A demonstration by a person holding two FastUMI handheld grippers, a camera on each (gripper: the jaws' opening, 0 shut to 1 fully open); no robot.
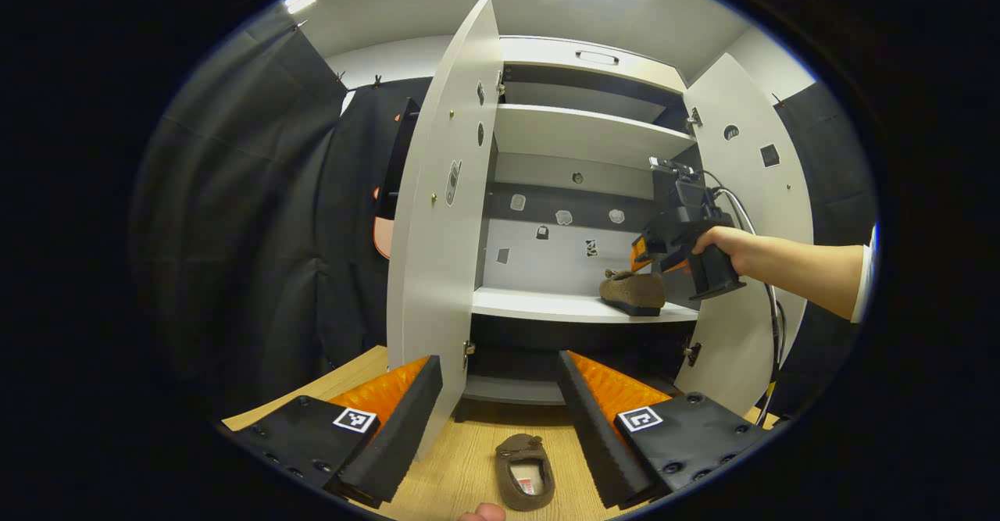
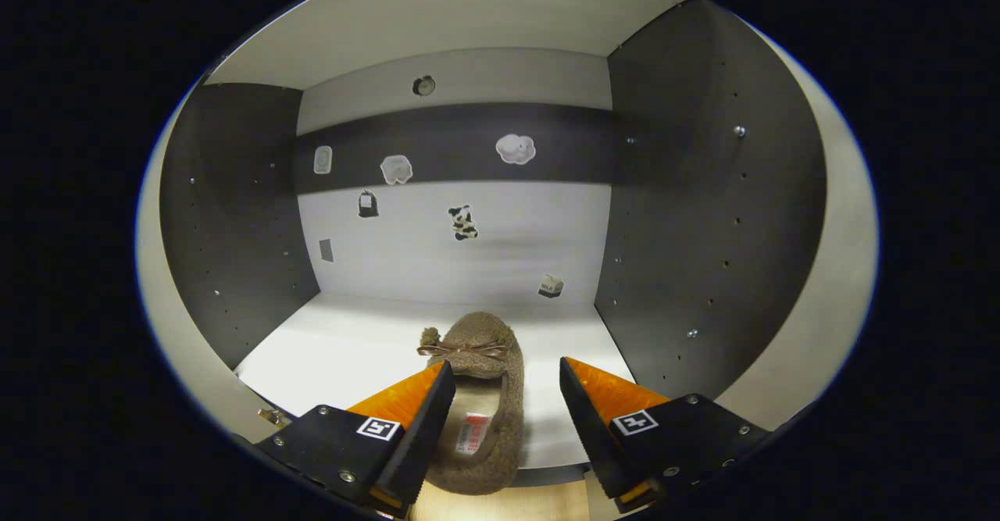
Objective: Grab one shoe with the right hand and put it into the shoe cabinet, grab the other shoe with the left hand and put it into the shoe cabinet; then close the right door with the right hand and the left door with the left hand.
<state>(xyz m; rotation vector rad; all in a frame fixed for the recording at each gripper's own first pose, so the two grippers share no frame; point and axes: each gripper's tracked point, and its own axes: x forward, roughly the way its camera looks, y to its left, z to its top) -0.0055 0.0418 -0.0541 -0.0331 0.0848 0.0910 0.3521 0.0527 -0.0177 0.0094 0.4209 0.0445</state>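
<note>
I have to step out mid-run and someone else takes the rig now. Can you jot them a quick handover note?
Right claw: open at the cabinet's middle shelf, the first shoe lying on the shelf between its fingers, released.
Left claw: open, empty, above the second shoe on the wooden floor before the cabinet.
Left door and right door both stand open.
Done: first shoe shelved.
Left: withdraw right claw, grab and shelve second shoe, close right door, then left.
</note>
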